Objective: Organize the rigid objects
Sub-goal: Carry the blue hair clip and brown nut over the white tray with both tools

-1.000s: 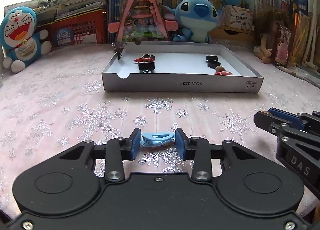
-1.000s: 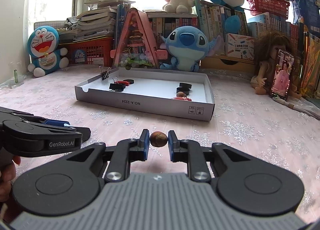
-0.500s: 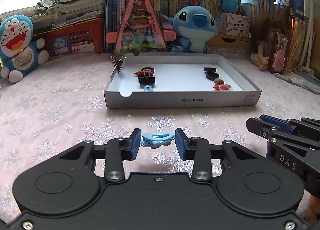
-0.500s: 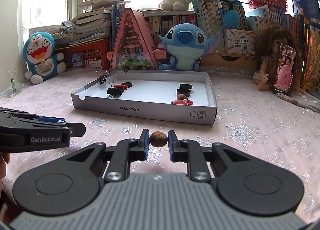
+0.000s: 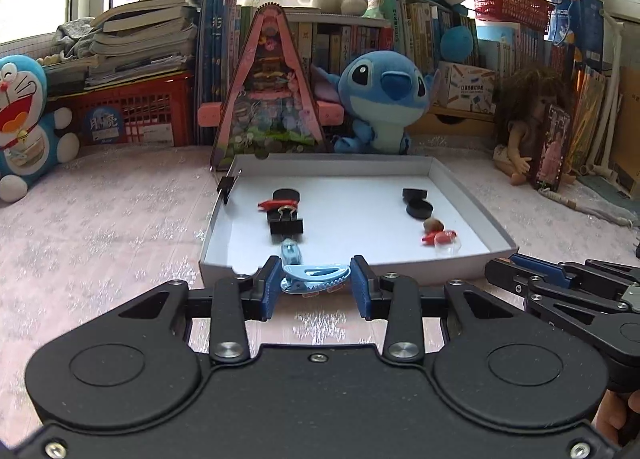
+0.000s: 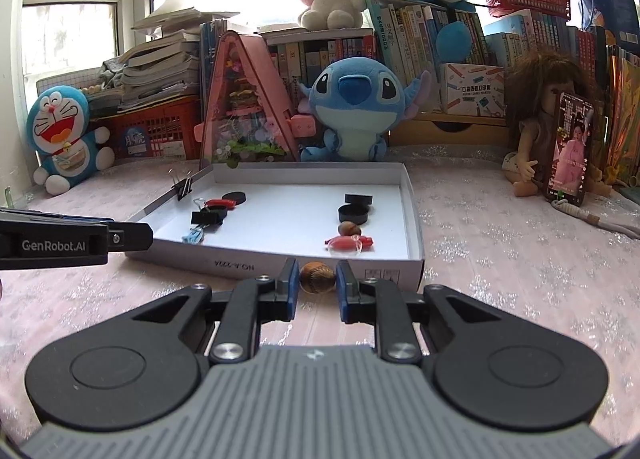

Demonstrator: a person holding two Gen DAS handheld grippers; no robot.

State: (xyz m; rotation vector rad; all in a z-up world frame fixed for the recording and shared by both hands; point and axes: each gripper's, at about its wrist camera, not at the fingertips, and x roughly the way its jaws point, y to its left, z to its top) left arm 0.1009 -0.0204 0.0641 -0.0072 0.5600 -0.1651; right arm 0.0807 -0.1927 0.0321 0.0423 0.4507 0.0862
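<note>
Blue, a toothed hair clip [image 5: 315,278] is clamped endwise between the left gripper's [image 5: 316,286] pads, held at the near wall of the white cardboard tray [image 5: 472,195]. From the right wrist, a brown walnut [image 6: 317,277] is pinched in the closed right gripper [image 6: 317,286], before the tray's [image 6: 412,199] front wall.

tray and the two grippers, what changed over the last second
Both grippers carried their loads toward the tray, which now looms larger and is seen from higher up. The left gripper still clamps the blue clip; the right gripper still clamps the nut. Nothing was released, and the tray's contents have not moved.
</note>
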